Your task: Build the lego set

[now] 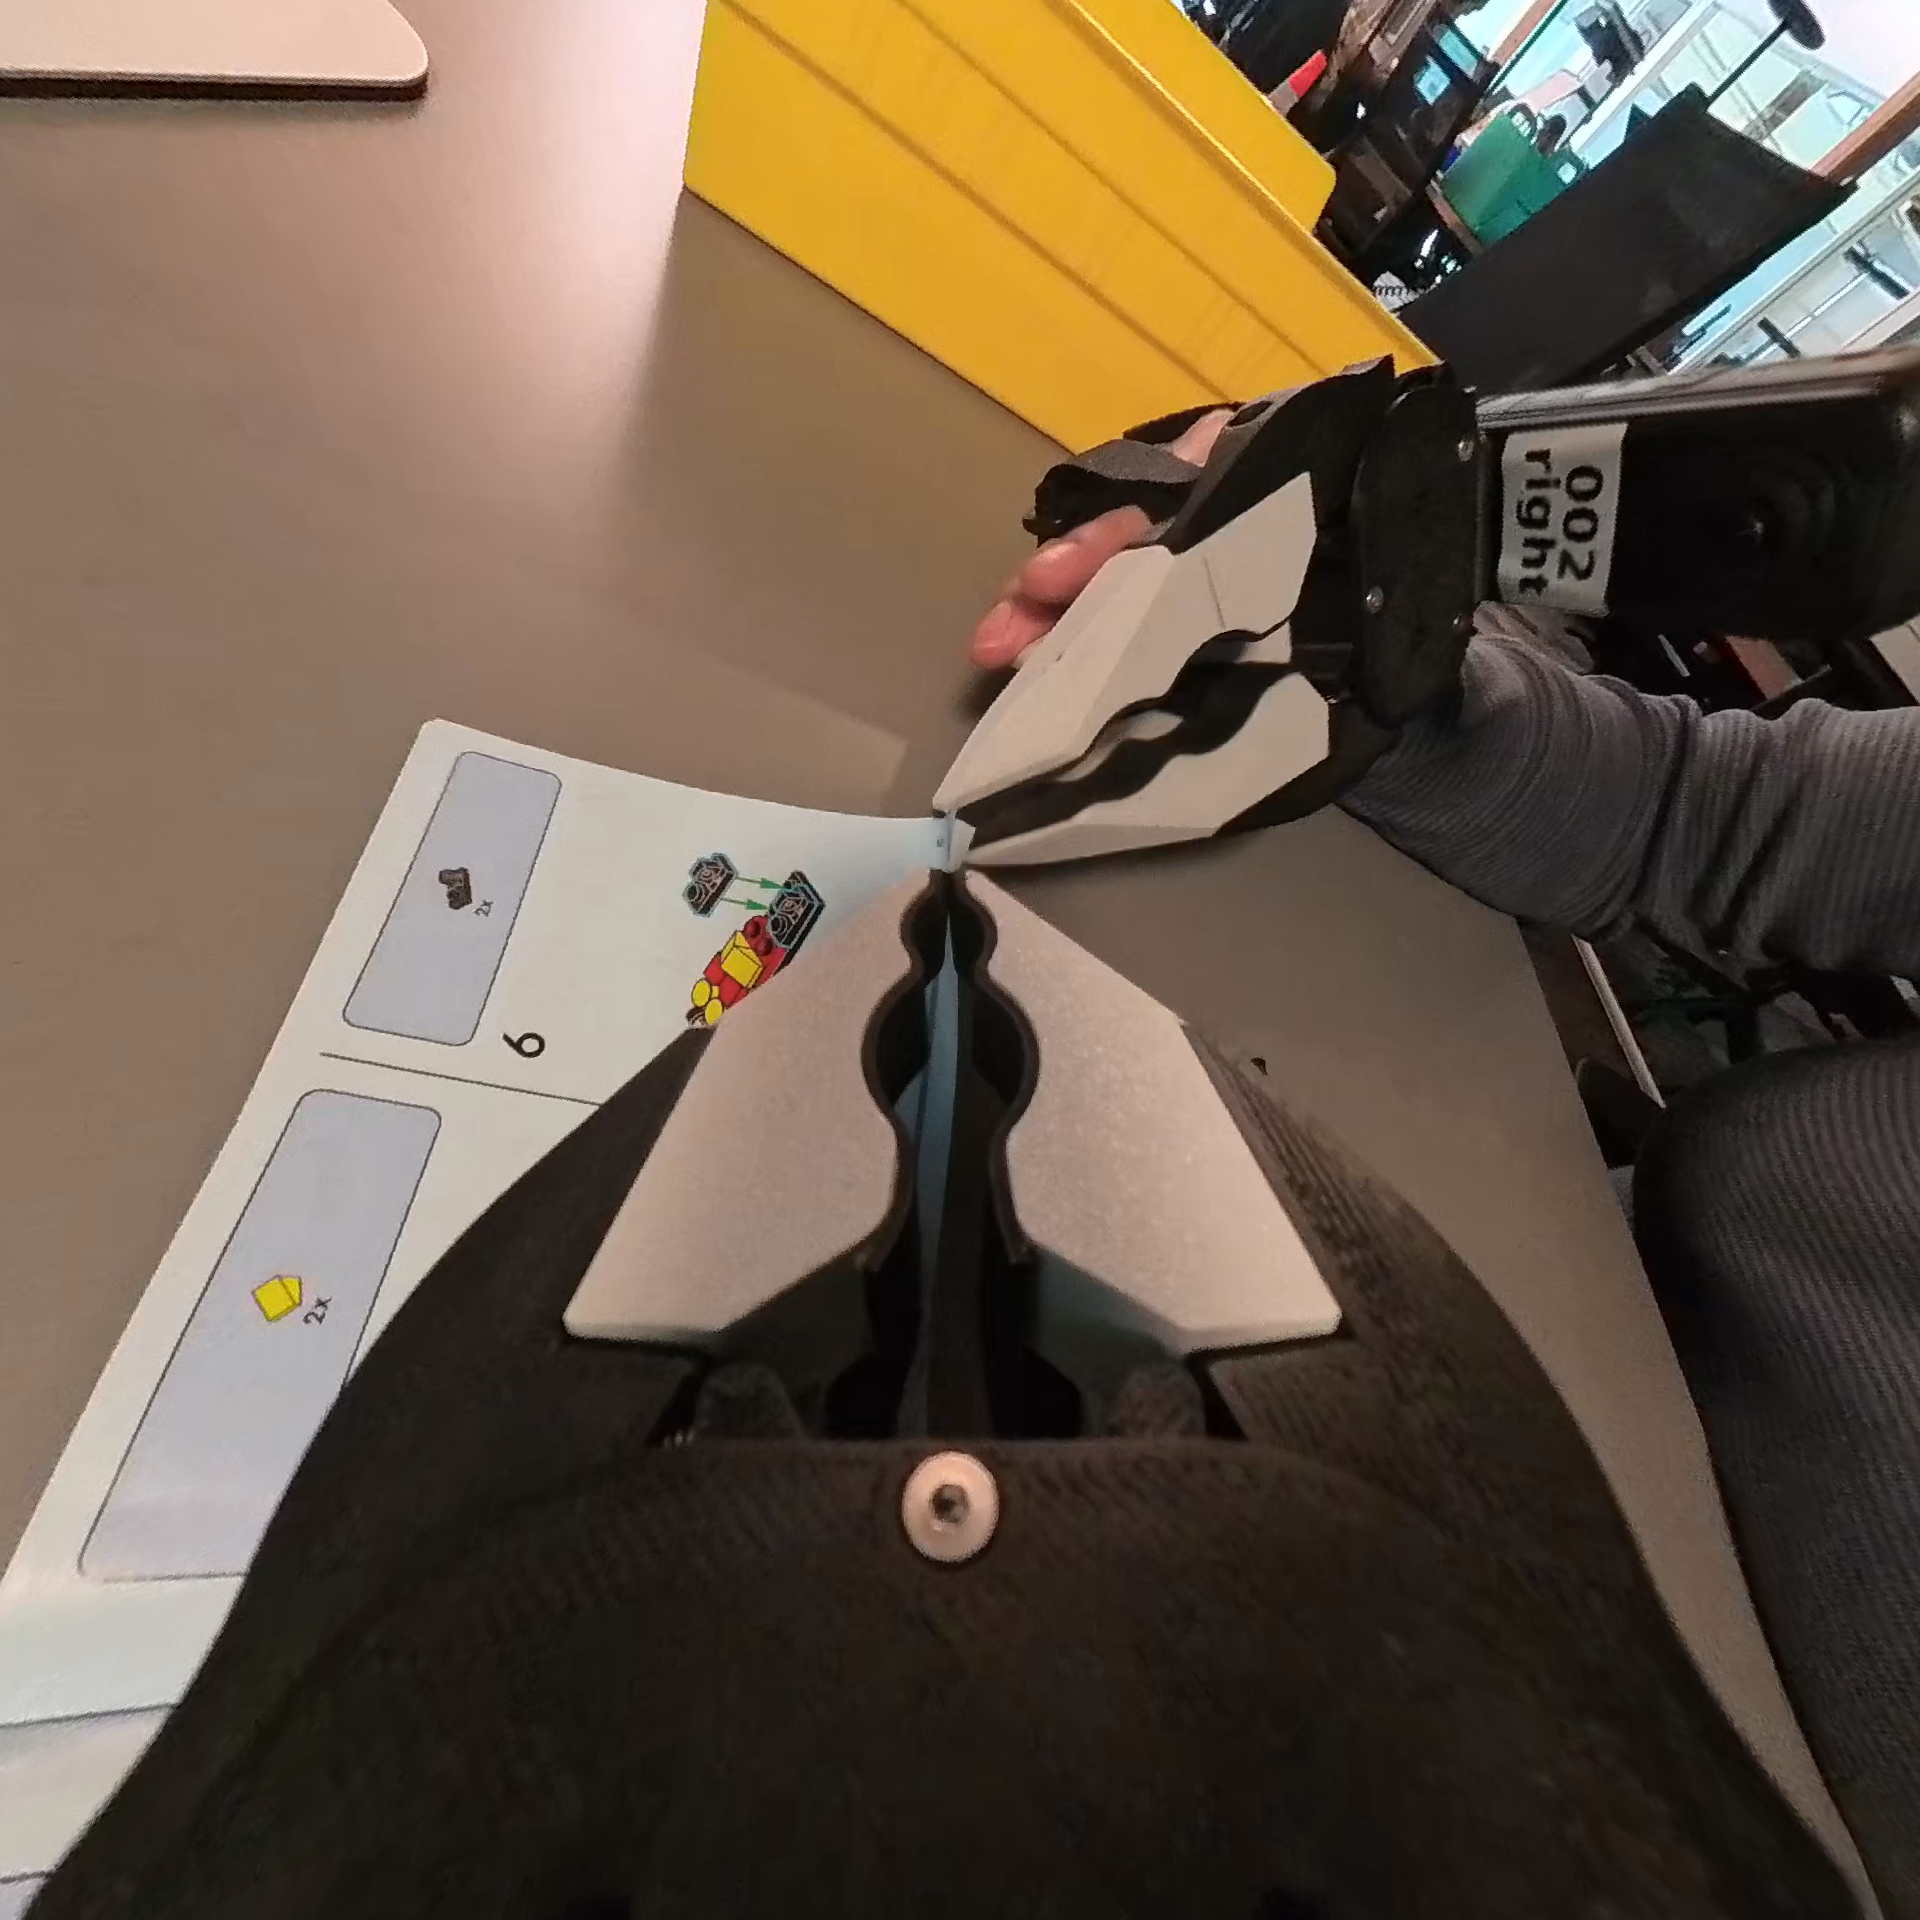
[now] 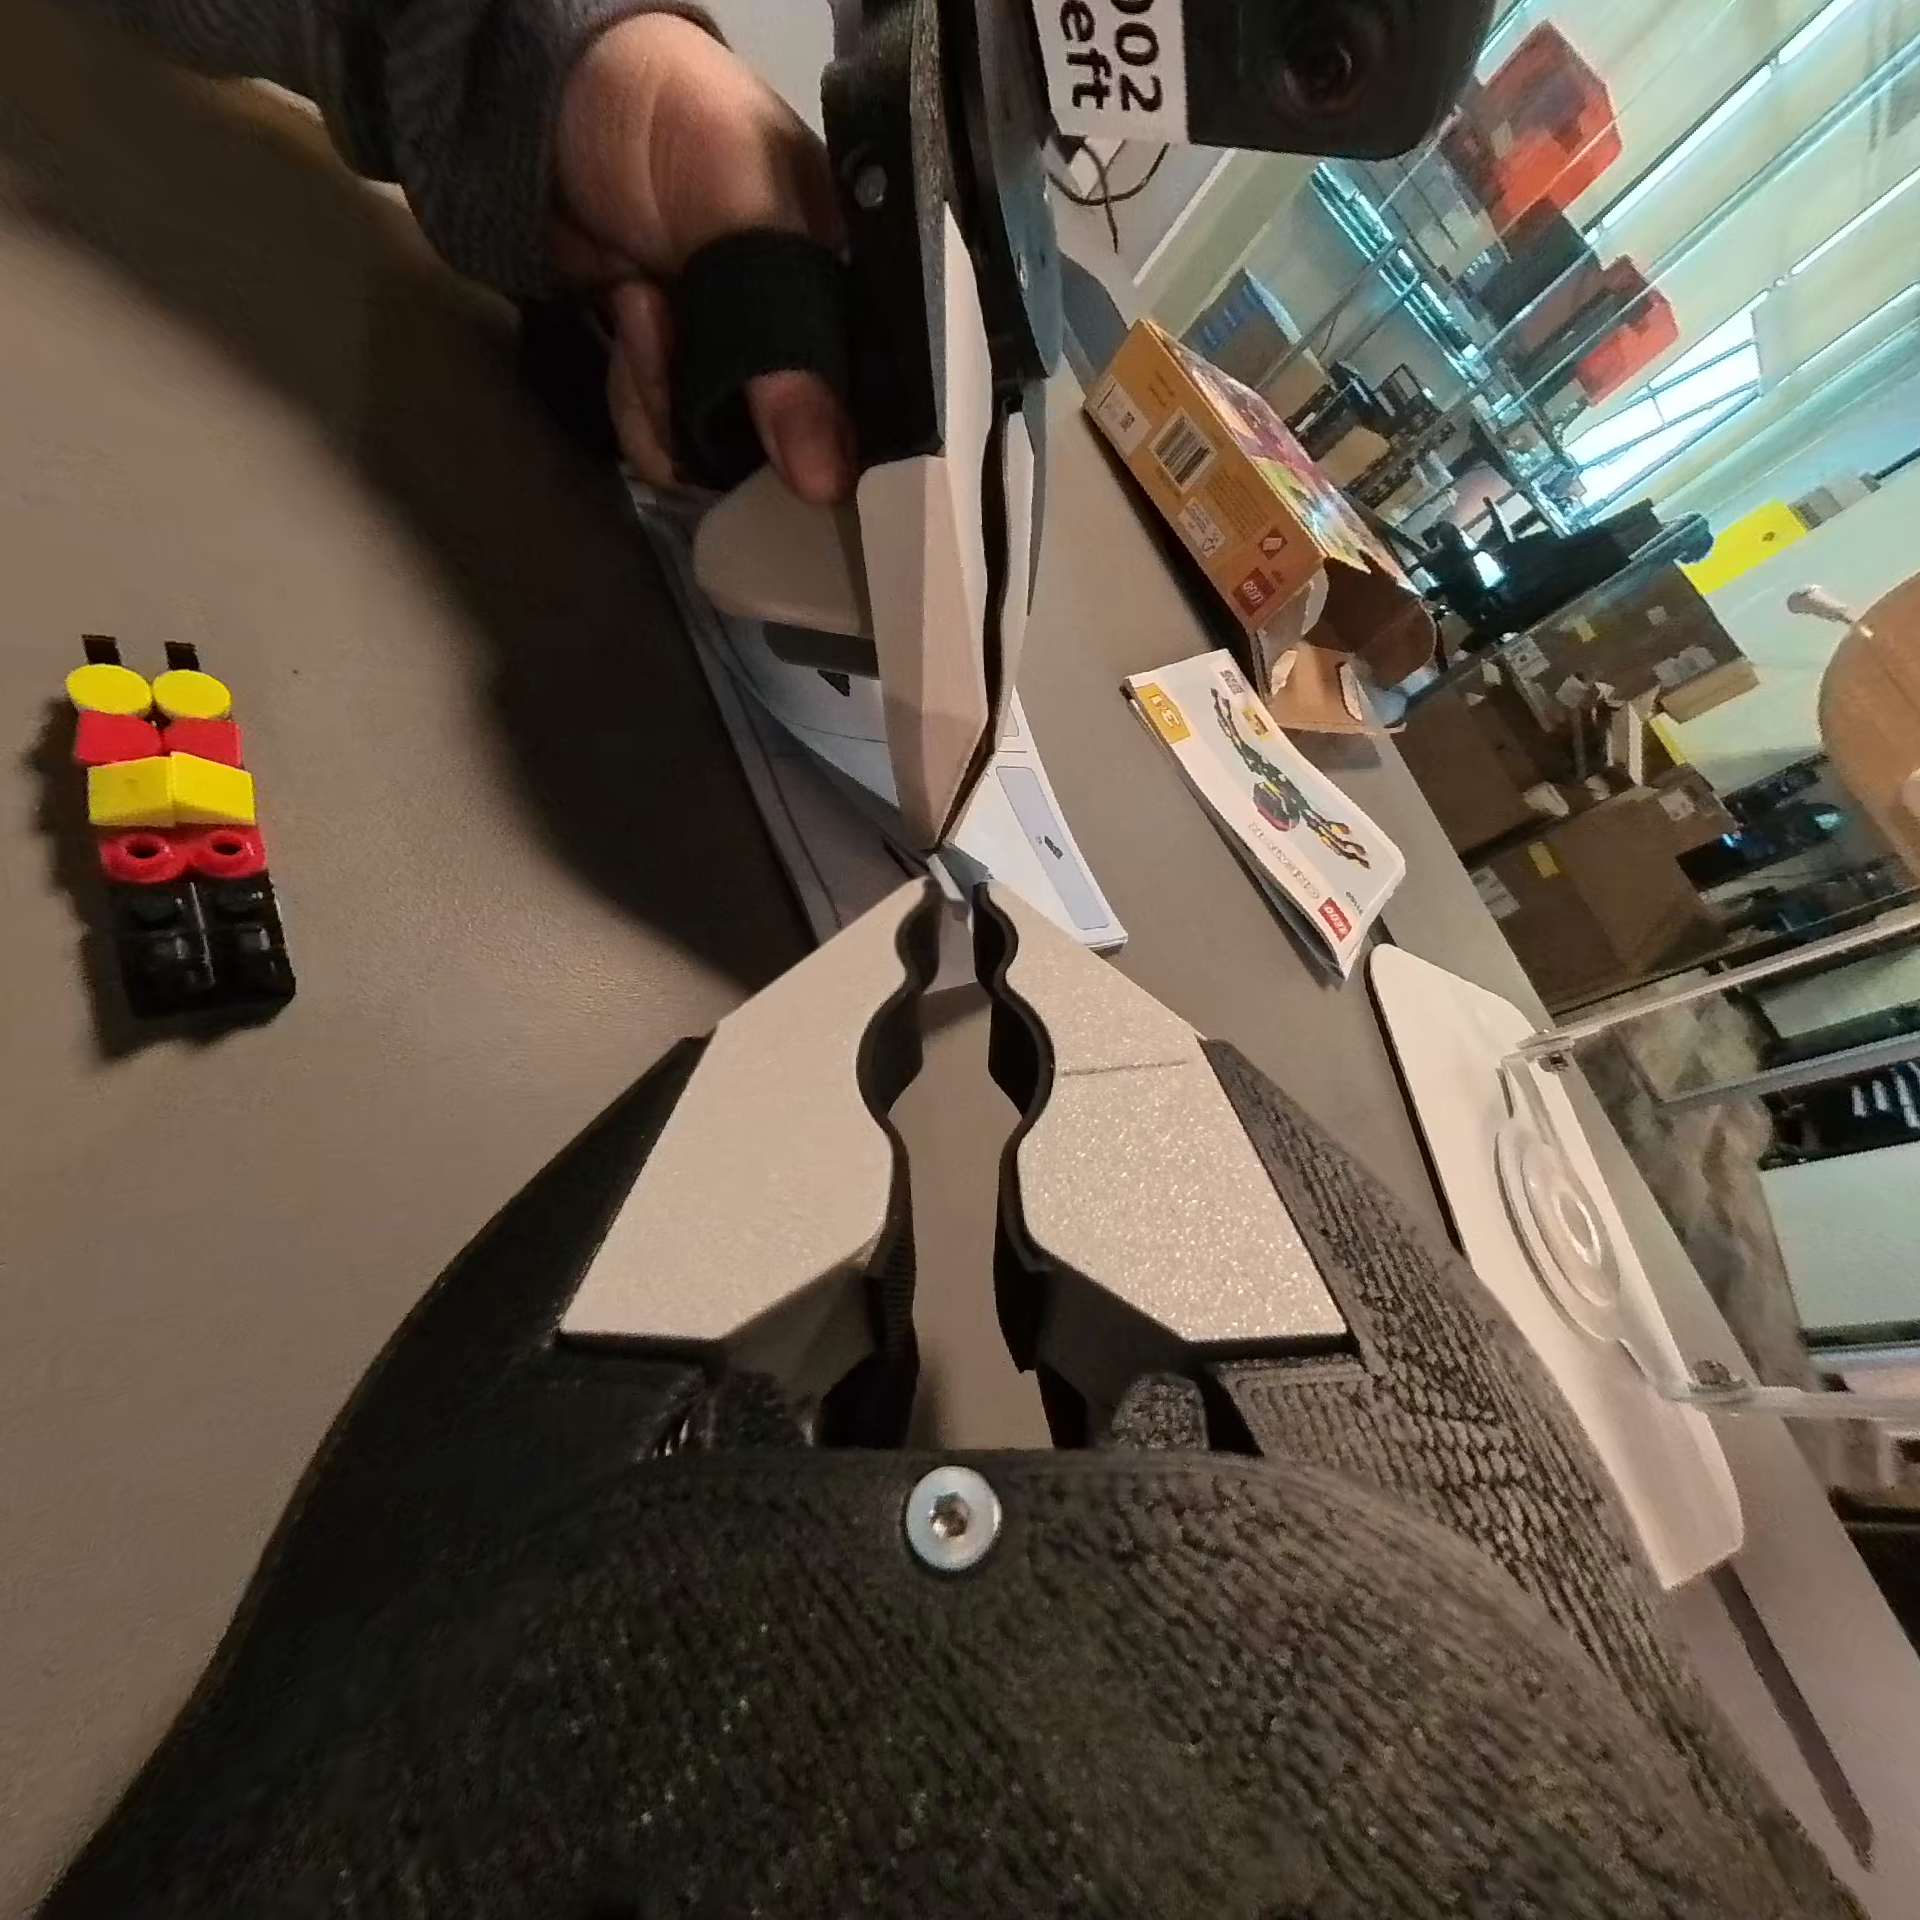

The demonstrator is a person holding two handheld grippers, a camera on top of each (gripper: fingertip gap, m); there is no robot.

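A page of the instruction booklet [image 1: 623, 883] was pinched edge-on between the closed jaws of the left claw [image 1: 948, 881], the sheet running back down the slot between its fingers. The same page's corner was nipped by the right claw [image 1: 961, 831], whose tips were set just beyond the left one's; in the right wrist view the jaws of the right claw [image 2: 951, 896] were seen narrowed onto the paper's edge, a slim gap showing behind the tips. The lego build [image 2: 171, 821], a flat strip of yellow, red and black pieces, was laid on the tabletop [image 2: 364, 520] well apart from both claws. Farther off, a second booklet [image 2: 1268, 810] and an opened cardboard box [image 2: 1236, 488] were seen on the tabletop, with a yellow bin [image 1: 987, 208] beyond. Shelving and stacked boxes were visible in the room behind. Each claw was gripped by a hand [image 2: 675, 208] in a grey sleeve [image 1: 1610, 790].
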